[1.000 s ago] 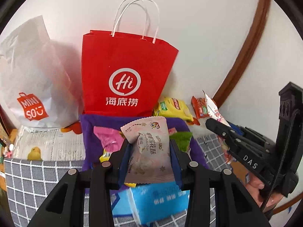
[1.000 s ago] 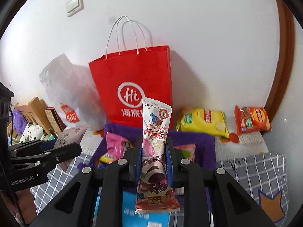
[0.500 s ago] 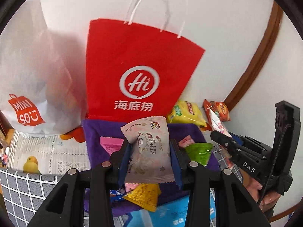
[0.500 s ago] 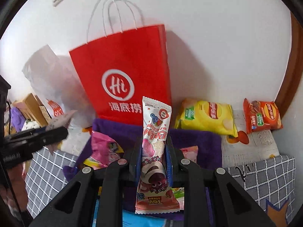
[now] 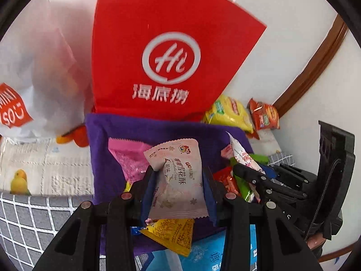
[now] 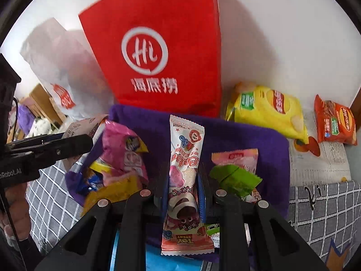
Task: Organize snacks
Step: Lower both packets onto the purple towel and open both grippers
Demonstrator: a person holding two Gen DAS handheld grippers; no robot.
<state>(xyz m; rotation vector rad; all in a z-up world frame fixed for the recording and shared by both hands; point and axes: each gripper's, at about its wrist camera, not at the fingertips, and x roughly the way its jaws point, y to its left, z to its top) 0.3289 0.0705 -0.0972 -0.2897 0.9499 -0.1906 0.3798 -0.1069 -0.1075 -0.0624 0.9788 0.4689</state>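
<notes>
Both claws have been lowered since the earlier pictures: the red paper bag point(image 6: 158, 52) now fills more of each view and the purple cloth point(image 6: 248, 140) with its snacks lies closer below.

Nearest in the left wrist view, the left claw point(image 5: 177, 180) is clenched on a pale pink packet point(image 5: 178, 176), held upright between the pads. Under it a yellow packet point(image 5: 171, 234) and a blue tissue pack point(image 5: 203, 255) are seen. In the right wrist view, the right claw point(image 6: 183, 187) is clenched on a long pink-and-white wrapper point(image 6: 183, 169), also held upright.

Beyond the claws, a pink bag point(image 6: 121, 149) and a green packet point(image 6: 234, 176) lie on the purple cloth. Farther back, the red paper bag stands against the wall, a white plastic bag point(image 5: 33, 67) is beside it, and a yellow chip bag point(image 6: 270, 110) and an orange packet point(image 6: 336, 122) lie to the right.

The step in hand seems to be the carrying of two snacks toward the pile on the cloth. For the next move, a free place must be chosen for each packet, and each claw must be opened only when its packet is low enough, so that the neighbours are not pushed.
</notes>
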